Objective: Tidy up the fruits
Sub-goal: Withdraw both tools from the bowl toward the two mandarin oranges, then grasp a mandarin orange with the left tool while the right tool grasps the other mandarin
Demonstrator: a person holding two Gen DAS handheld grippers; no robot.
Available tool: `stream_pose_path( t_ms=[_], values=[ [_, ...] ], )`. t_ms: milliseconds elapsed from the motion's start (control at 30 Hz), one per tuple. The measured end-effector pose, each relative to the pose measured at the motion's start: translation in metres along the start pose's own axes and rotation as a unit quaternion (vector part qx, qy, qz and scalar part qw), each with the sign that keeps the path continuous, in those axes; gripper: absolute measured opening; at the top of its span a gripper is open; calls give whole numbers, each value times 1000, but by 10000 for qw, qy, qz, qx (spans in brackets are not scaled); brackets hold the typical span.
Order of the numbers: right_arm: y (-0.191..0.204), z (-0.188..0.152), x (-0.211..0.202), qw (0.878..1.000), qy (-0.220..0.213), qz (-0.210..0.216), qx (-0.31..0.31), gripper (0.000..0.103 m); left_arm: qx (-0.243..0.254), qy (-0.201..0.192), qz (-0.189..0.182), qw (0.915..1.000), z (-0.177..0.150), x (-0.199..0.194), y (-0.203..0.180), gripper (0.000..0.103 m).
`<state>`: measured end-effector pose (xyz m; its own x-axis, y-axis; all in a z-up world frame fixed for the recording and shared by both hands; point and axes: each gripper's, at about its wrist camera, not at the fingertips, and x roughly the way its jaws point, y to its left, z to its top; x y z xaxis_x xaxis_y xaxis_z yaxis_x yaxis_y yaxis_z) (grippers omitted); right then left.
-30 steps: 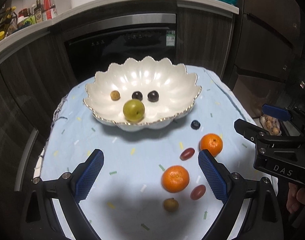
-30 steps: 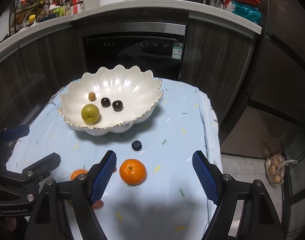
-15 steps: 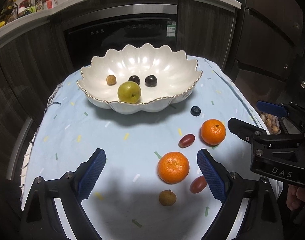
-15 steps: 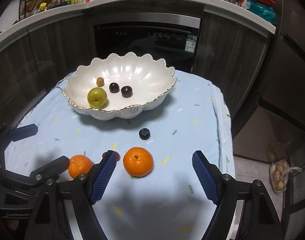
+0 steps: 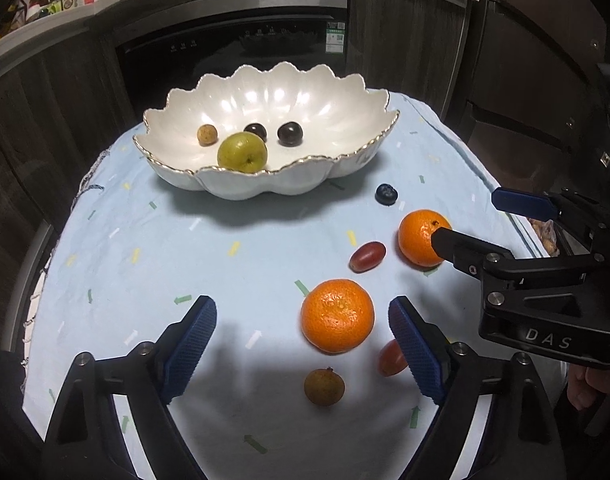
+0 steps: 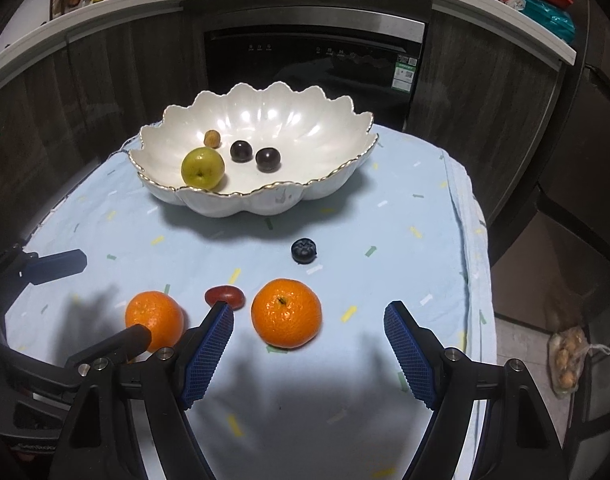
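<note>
Left wrist view
Left gripper [image 5: 303, 338]: its jaws are closing but are not on anything yet.
Near orange [image 5: 337, 315]: it sits on the blue cloth [image 5: 185, 248], between the two blue pads but closer to the right-side one.
Small brown fruit [image 5: 324, 386]: just below the near orange.
Red grape [image 5: 390, 358]: partly hidden behind the right-side pad.
Bowl [image 5: 345, 120]: well apart, at the far side of the cloth, with a green fruit [image 5: 242, 152] and three small fruits inside.
Which hand is closer: I think the left one, since this orange is right in front of it.

Right wrist view
Right gripper [image 6: 308, 354]: its jaws are wide and hold nothing.
Far orange [image 6: 285, 313]: it lies between the pads, nearer the left-side one, round with no long side.
Other red grape [image 6: 224, 296]: just behind the left-side pad's tip.
Blueberry [image 6: 303, 251]: beyond the far orange, toward the bowl.
Next move: each hand probably goes down onto its own orange.
</note>
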<state>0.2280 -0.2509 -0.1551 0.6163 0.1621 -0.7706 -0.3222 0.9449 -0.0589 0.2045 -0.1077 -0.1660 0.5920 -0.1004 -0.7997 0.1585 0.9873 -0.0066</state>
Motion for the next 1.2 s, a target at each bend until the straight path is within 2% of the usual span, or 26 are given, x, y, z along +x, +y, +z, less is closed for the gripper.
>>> stream_pose_path(
  t_ms=[300,367,433,667,767,833,900,1200],
  values=[
    [0,-1,12,9999,76,128,-40,78,20,136,-96,9999,-2,10,-4,78],
    [0,-1,15,9998,118,169,-38,75,18,156,-125,9998,-3,12,-4,77],
    [-1,-1,19,9996,169,203,-22,70,17,194,-151,9997,-3,15,-5,71],
    [1,-2,31,9991,298,300,-25,64,27,301,-280,9992,-4,24,-7,58],
    [2,-3,38,9985,386,382,-40,55,2,346,-358,9988,-4,26,-6,54],
    [4,-3,39,9982,384,462,-63,48,16,312,-399,9987,-4,26,-7,48],
    [5,-3,39,9983,365,435,-118,48,49,293,-425,9987,-3,25,-10,43],
    [5,-2,37,9984,361,430,-87,47,19,293,-430,9986,-2,23,-9,42]
  ],
)
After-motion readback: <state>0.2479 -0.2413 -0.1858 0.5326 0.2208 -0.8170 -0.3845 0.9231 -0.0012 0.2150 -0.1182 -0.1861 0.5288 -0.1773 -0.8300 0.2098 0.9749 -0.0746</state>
